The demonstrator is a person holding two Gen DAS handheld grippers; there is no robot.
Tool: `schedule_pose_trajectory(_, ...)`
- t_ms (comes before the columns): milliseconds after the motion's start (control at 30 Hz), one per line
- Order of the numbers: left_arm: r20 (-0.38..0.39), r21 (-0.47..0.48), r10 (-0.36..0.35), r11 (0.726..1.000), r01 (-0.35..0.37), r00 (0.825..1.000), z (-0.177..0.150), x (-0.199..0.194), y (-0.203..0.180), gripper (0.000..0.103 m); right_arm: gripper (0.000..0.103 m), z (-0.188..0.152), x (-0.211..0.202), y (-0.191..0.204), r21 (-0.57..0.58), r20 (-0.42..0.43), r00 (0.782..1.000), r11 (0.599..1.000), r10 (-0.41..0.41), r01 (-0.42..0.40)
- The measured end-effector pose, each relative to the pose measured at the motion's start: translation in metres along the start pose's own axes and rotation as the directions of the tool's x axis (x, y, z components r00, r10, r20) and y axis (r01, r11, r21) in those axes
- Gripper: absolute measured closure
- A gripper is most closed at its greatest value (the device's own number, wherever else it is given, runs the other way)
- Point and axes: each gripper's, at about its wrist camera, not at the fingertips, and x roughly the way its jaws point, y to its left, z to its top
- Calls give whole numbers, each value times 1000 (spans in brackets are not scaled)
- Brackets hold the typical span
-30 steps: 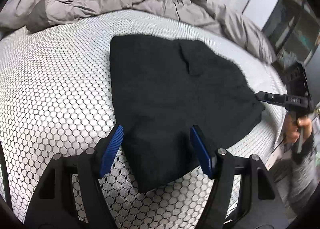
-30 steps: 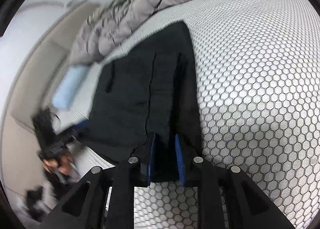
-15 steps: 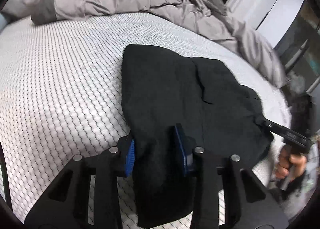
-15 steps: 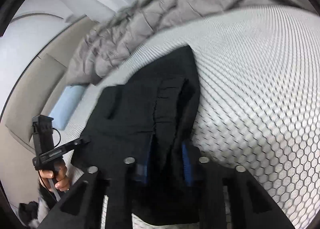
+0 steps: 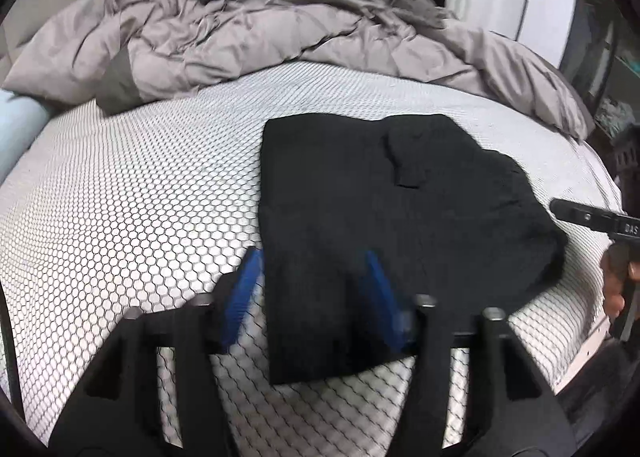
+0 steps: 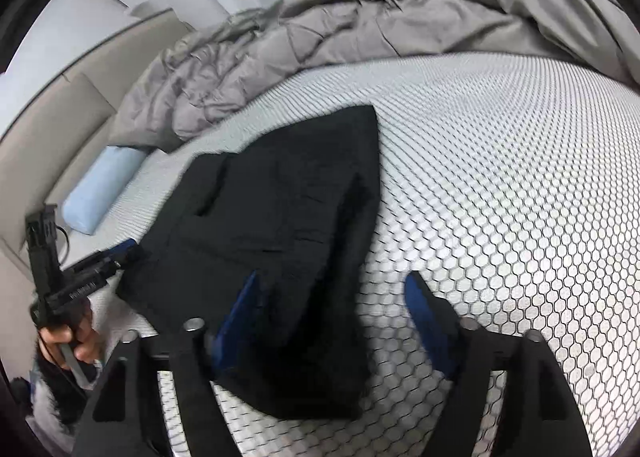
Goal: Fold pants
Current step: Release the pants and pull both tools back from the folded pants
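Pants: black pants (image 5: 384, 225), folded into a compact stack, lie flat on the bed's mattress (image 5: 132, 209), toward its near right part.
Left claw (image 5: 310, 289): jaws have just been opening; blue pads stand apart on either side of the near fold, gripping nothing.
Right claw (image 6: 332, 313): jaws have just been opening wide; the near corner of the pants lies loose between them.
Bedding: grey duvet (image 5: 248, 29) crumpled along the far side.
Pillow: light blue pillow (image 6: 100, 193) at far left.

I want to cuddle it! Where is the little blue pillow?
In the right wrist view, the blue pillow lies at the left on the bed, beside the grey duvet, beyond the black pants.
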Motion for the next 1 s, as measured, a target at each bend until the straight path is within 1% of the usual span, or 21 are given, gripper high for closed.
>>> schedule_pose_trajectory(67,6,43,-22,999,21,1000,-8,-7,-11,33,14,-3,-7,7,-38,2,1000,999,15,-15)
schedule_pose_trajectory(100,-7,64,-16,998,17,1000,-10,-6,-16,33,13,-5,-5,11,-68,-9,1000,998,2,-3)
schedule_pose_trajectory(167,-35,81,24,997,-21,999,-15,-5,-22,33,12,-10,8,19,-158,-61,994,984,-96,85)
schedule_pose_trajectory(233,-24,88,23,996,-21,999,-18,-12,-27,33,9,-16,18,17,-209,-99,979,966,-177,153)
schedule_pose_trajectory(300,2,94,18,995,-18,1000,-19,-20,-31,32,8,-18,11,13,-215,-79,980,963,-184,163)
schedule_pose_trajectory(333,26,93,13,996,-15,1000,-19,-29,-35,32,8,-18,5,15,-224,-56,978,957,-199,182)
schedule_pose_trajectory(400,59,74,-2,997,-3,998,-18,-39,-38,24,6,-19,-9,18,-266,7,963,928,-268,260)
schedule_pose_trajectory(433,78,62,-11,998,6,997,-20,-46,-40,22,6,-21,-17,17,-272,33,959,921,-282,280)
schedule_pose_trajectory(500,110,50,-19,999,14,994,-24,-60,-42,19,4,-24,-31,15,-253,60,964,930,-258,265)
schedule_pose_trajectory(533,132,48,-15,999,8,991,-25,-68,-45,17,3,-29,-43,17,-239,81,970,940,-231,244)
schedule_pose_trajectory(567,152,48,-12,999,5,988,-28,-74,-47,13,0,-31,-48,19,-235,98,972,944,-214,231)
schedule_pose_trajectory(633,201,51,-12,999,2,979,-34,-87,-51,1,0,-36,-56,31,-255,139,975,945,-172,203)
schedule_pose_trajectory(733,260,31,0,999,-9,966,-44,-99,-54,1,0,-50,-72,42,-264,219,969,949,-115,173)
schedule_pose_trajectory(800,272,14,0,1000,-3,962,-51,-104,-55,1,0,-58,-78,48,-268,262,961,949,-93,165)
schedule_pose_trajectory(900,282,-8,-7,1000,9,959,-58,-106,-55,1,0,-68,-85,61,-280,310,947,944,-85,176)
schedule_pose_trajectory(1000,290,-9,-4,1000,7,957,-64,-109,-58,1,0,-77,-90,64,-258,345,937,954,-59,155)
